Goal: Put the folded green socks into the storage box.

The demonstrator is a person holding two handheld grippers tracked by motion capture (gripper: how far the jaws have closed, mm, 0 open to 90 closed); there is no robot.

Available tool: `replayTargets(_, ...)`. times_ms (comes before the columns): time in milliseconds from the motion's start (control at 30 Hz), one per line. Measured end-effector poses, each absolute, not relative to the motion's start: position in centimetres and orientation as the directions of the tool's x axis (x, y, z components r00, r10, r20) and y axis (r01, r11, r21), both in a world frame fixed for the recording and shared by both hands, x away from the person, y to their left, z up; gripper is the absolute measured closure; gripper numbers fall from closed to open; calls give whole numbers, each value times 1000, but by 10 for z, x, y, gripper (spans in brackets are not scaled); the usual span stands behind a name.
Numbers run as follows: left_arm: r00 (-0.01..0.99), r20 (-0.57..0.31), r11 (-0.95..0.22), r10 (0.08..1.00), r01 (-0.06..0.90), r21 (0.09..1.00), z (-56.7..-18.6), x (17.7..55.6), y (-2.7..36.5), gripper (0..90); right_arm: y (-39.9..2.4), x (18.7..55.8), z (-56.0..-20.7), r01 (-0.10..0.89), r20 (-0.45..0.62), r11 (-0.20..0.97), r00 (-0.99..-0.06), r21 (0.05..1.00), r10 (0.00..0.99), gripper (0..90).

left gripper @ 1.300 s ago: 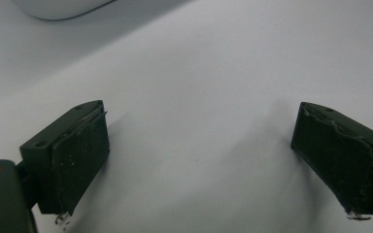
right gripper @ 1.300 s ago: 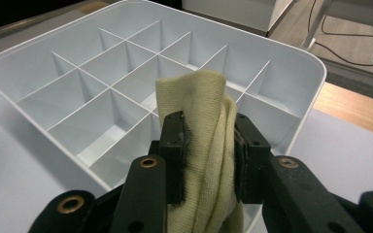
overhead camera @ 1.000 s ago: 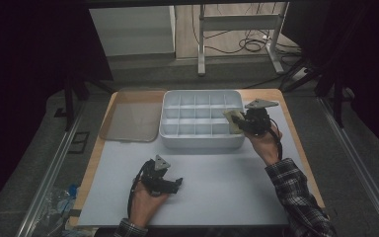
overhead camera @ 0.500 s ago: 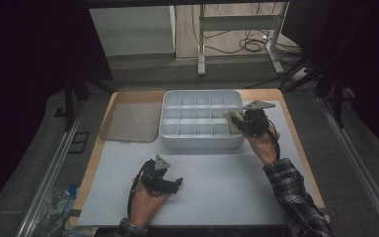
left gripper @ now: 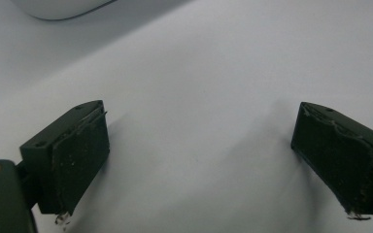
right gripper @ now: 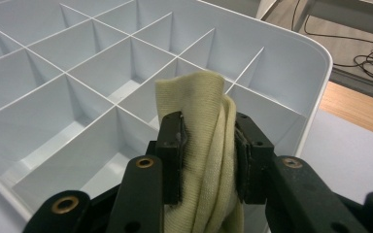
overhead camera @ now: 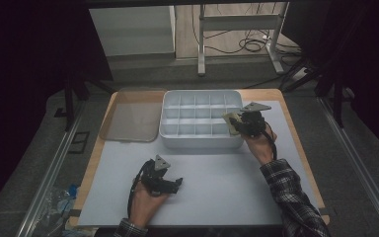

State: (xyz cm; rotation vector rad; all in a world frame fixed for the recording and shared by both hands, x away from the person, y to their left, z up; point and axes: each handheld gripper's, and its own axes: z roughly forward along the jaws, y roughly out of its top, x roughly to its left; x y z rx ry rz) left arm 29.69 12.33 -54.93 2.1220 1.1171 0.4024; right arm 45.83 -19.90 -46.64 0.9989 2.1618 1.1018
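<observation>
Desk open from my 5 to 7 o'clock around the left claw. At 12, the divided tray blocks; its partition walls crowd the right claw. Lid lies at 10.

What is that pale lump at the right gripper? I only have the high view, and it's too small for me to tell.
Observer: A folded yellowish cloth. The right gripper view shows the right gripper with both pads pressed on it.
Operator: Is it already inside the box?
Observer: Not resting in it. It's held above the compartments near one corner of the divided white box.
Operator: Anything in those compartments?
Observer: The ones in the right gripper view are bare.
Operator: And the other gripper, is it holding something?
Observer: No. In the left gripper view the left gripper has its jaws wide apart over the bare white table surface.
</observation>
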Motion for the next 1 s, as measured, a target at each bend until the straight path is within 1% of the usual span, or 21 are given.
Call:
replayTargets(233, 581, -45, -387, 813, 597, 703, -549, 297, 123, 64, -199, 460, -471, 380, -110, 395, -589, 836, 800, 671)
replayTargets(367, 581, -45, -388, 813, 597, 703, -549, 297, 123, 64, -200, 460, -474, 382, -108, 394, -589, 836, 801, 649)
replayTargets(500, 581, -46, -387, 813, 597, 702, -549, 297, 123, 64, -202, 459, -475, 384, -102, 388, -589, 838, 802, 613)
replayTargets(833, 580, -45, -387, 813, 597, 703, -549, 297, 123, 64, -208, 454, -474, 388, -88, 378, -592, 841, 801, 559)
replayTargets(1000, 581, -46, -387, 813, 597, 703, -549, 297, 123, 64, -209, 451, -475, 391, -76, 375, -600, 841, 796, 509)
